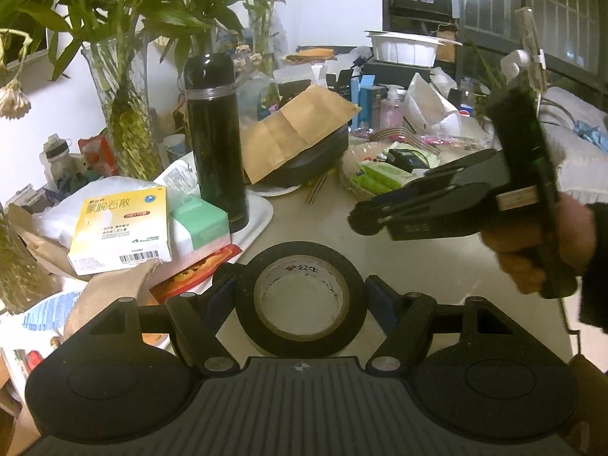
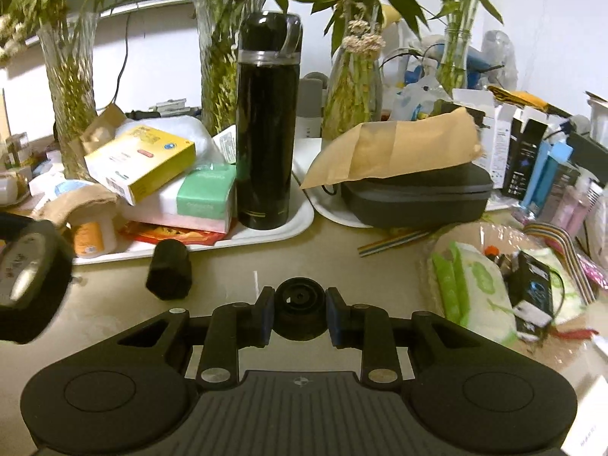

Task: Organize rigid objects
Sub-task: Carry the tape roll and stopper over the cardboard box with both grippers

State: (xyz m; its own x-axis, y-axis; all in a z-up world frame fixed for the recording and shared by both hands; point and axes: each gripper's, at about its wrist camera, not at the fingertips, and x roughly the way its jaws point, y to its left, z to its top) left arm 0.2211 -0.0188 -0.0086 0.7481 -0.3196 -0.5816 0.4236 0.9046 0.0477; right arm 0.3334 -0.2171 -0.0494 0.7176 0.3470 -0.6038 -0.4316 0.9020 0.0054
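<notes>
My left gripper (image 1: pixel 300 298) is shut on a black tape roll (image 1: pixel 300 269) with a white core, held above the beige table. The roll also shows at the left edge of the right wrist view (image 2: pixel 26 277). My right gripper (image 2: pixel 300 313) is shut on a small round black cap-like object (image 2: pixel 300 306); in the left wrist view this gripper (image 1: pixel 364 224) sits to the right, held by a hand. A tall black thermos (image 2: pixel 266 129) stands on a white tray (image 2: pixel 266 239). A small black faceted object (image 2: pixel 169 275) lies on the table before the tray.
On the tray lie a yellow box (image 2: pixel 140 163) and a green-white tissue pack (image 2: pixel 197 201). A black case (image 2: pixel 414 197) under a brown envelope (image 2: pixel 399 148) sits to the right. Glass vases with bamboo (image 2: pixel 68 76) stand behind. A clear bowl of packets (image 2: pixel 494 285) is right.
</notes>
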